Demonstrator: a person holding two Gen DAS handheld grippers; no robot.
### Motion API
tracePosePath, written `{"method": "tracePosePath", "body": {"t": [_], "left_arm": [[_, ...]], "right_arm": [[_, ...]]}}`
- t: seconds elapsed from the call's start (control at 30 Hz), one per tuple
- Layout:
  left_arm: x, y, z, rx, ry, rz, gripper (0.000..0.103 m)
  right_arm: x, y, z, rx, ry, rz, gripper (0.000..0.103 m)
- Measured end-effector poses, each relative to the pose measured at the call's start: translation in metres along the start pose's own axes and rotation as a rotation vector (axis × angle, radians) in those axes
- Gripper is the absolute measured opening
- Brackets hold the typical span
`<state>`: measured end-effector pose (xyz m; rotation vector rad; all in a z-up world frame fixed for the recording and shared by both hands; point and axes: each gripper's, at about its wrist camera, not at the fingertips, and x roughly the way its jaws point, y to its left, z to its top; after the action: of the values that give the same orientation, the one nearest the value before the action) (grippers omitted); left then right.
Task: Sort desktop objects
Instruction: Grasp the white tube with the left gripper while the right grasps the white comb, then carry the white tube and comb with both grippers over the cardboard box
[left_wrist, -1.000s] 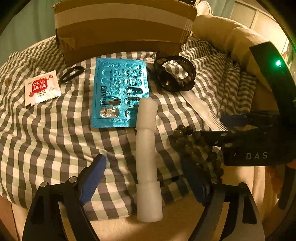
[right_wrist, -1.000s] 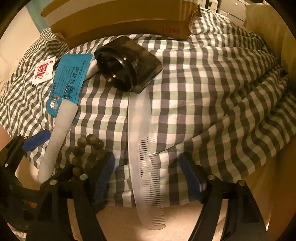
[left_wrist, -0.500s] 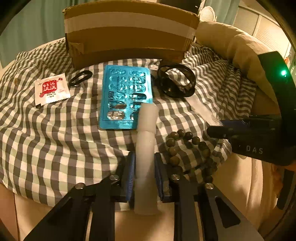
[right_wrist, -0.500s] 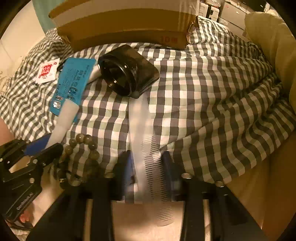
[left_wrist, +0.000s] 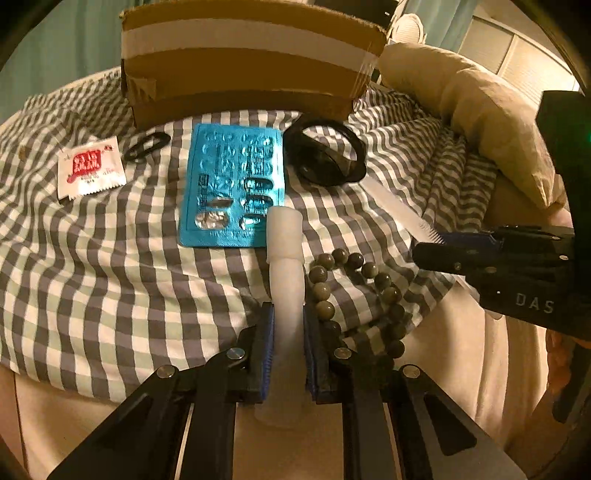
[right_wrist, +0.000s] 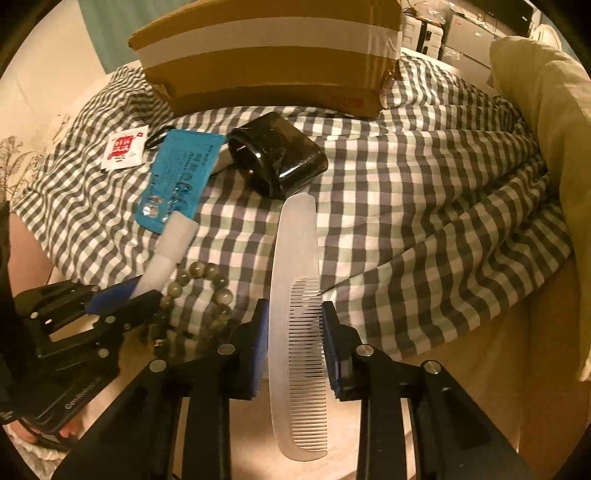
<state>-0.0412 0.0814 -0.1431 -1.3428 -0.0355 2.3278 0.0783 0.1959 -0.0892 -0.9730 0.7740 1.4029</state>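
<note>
Checked cloth with desk clutter, both grippers clamped on items
Left gripper jaws closing, pads pressing the white foam tube beside the bead bracelet; right gripper clamped on translucent comb; blue pill blister, black jar, red sachet lie near cardboard box

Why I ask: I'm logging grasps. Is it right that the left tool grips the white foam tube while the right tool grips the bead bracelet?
Not quite. The left tool does grip the white foam tube, but the right wrist view shows the right tool gripping the clear comb; the bead bracelet lies free.
</note>
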Motion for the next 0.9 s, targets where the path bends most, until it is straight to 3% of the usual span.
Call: {"method": "tracePosePath", "body": {"t": [0.2, 0.9], "left_arm": [[-0.016, -0.003, 0.002, 0.0, -0.067, 0.013, 0.013], [-0.078, -0.005, 0.04, -0.056, -0.253, -0.088, 0.013]], "right_arm": [[-0.008, -0.001, 0.006, 0.005, -0.025, 0.015, 0.027], [-0.062, 0.01, 0.029, -0.005, -0.164, 0.147, 0.027]]}}
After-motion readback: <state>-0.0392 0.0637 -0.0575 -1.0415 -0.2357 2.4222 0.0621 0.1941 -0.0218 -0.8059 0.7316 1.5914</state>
